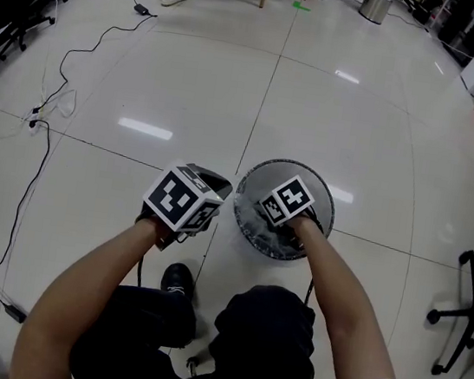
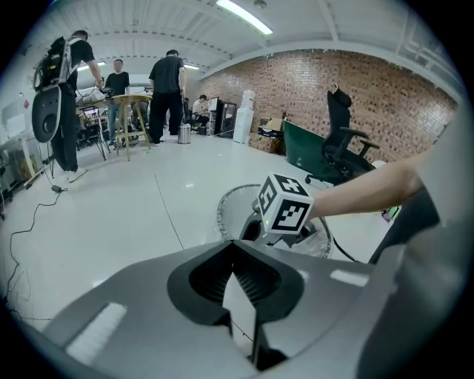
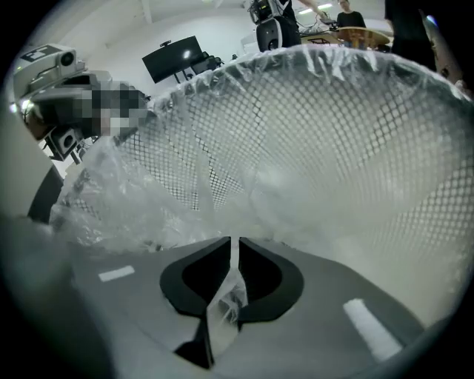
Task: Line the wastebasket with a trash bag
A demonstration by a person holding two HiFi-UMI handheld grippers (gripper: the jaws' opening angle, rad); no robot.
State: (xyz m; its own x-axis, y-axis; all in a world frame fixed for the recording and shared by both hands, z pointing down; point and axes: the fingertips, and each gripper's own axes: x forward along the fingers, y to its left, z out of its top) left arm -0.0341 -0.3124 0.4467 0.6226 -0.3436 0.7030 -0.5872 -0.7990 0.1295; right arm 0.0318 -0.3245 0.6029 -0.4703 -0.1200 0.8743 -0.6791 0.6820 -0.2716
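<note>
- White tiled floor (image 1: 147,84) carries the mesh basket (image 1: 249,230), which stands upright just ahead of the person's knees.
- The bag (image 3: 111,200) is inside the basket. Clear film covers the mesh wall and wraps over the far rim, while slack film bunches up on the left side.
- The right claw (image 3: 234,240) points down inside the basket, by the near wall. Its jaws stand a narrow slit apart with a fold of film between them, and the film seems to lie loose rather than pinched.
- The left claw (image 2: 232,244) is closed tight on nothing. It is outside the basket, which lies just to its right and ahead.
- The bunched film sits on the side toward the left claw, so that hand looks the nearer one for drawing it over the rim.
</note>
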